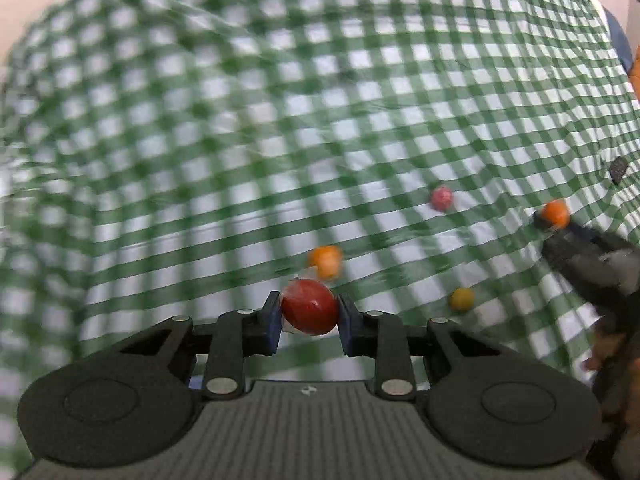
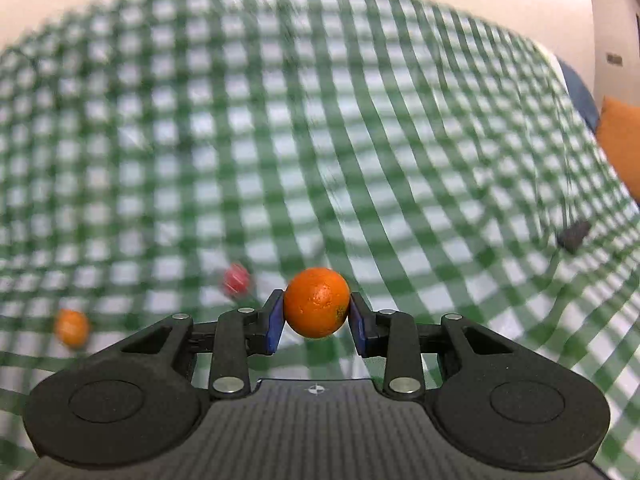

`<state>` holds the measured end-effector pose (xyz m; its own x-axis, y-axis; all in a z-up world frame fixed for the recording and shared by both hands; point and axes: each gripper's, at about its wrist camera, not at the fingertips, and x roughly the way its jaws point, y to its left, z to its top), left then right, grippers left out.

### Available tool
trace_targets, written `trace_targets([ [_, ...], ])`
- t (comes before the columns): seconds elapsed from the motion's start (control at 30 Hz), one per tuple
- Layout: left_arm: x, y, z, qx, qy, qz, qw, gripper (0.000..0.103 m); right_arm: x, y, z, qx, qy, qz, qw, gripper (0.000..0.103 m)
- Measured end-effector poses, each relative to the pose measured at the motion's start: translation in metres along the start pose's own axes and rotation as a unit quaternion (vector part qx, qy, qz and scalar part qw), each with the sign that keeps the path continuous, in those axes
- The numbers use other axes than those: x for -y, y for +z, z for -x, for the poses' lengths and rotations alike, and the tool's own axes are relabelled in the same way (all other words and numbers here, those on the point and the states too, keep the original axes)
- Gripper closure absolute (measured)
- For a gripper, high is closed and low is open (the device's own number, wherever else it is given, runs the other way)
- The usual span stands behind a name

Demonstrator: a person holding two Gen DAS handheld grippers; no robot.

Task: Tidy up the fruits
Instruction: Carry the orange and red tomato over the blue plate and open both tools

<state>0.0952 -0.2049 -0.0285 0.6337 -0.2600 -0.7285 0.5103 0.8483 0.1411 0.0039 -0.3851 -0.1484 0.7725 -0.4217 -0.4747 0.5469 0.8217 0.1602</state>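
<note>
My left gripper (image 1: 310, 312) is shut on a red round fruit (image 1: 310, 307) and holds it above the green checked cloth (image 1: 240, 120). My right gripper (image 2: 316, 312) is shut on an orange (image 2: 317, 302); it also shows in the left wrist view (image 1: 554, 216), at the right, with the orange (image 1: 555, 213) at its tip. Loose on the cloth lie another orange (image 1: 326, 261), a pink-red fruit (image 1: 441, 198) and a small yellow fruit (image 1: 462, 299). In the right wrist view the pink-red fruit (image 2: 237, 279) and the loose orange (image 2: 72, 328) lie to the left.
A small dark object (image 1: 618, 169) lies on the cloth at the right, also in the right wrist view (image 2: 574, 235). An orange cushion (image 2: 622, 140) sits beyond the table's right edge. Both views are motion-blurred.
</note>
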Motion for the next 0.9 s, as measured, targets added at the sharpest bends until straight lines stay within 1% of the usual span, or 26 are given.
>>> trace_targets([
  [0.1, -0.024, -0.020, 0.034, -0.009, 0.011, 0.021, 0.9997, 0.071, -0.014, 0.011, 0.054, 0.015, 0.047, 0.018, 0.999, 0.068],
  [0.23, -0.049, -0.053, 0.079, -0.011, 0.026, 0.039, 0.9988, 0.071, -0.036, 0.016, 0.120, 0.007, 0.124, 0.036, 0.992, 0.068],
  [0.33, -0.065, -0.080, 0.108, -0.015, 0.027, 0.061, 0.9977, 0.071, -0.054, 0.012, 0.163, -0.020, 0.187, 0.032, 0.982, 0.068],
  [0.4, -0.075, -0.097, 0.126, -0.016, 0.026, 0.076, 0.9967, 0.071, -0.064, 0.006, 0.187, -0.043, 0.221, 0.026, 0.974, 0.068],
  [0.5, -0.089, -0.122, 0.152, -0.009, 0.027, 0.092, 0.9953, 0.071, -0.083, -0.005, 0.222, -0.072, 0.261, 0.029, 0.962, 0.068],
  [0.6, -0.101, -0.144, 0.171, -0.006, 0.027, 0.110, 0.9935, 0.071, -0.104, -0.016, 0.253, -0.086, 0.283, 0.058, 0.954, 0.068],
  [0.73, -0.113, -0.166, 0.188, -0.003, 0.023, 0.131, 0.9911, 0.071, -0.125, -0.025, 0.278, -0.097, 0.296, 0.097, 0.945, 0.068],
  [0.9, -0.123, -0.180, 0.202, 0.010, 0.020, 0.145, 0.9891, 0.071, -0.140, -0.025, 0.296, -0.090, 0.298, 0.125, 0.942, 0.068],
])
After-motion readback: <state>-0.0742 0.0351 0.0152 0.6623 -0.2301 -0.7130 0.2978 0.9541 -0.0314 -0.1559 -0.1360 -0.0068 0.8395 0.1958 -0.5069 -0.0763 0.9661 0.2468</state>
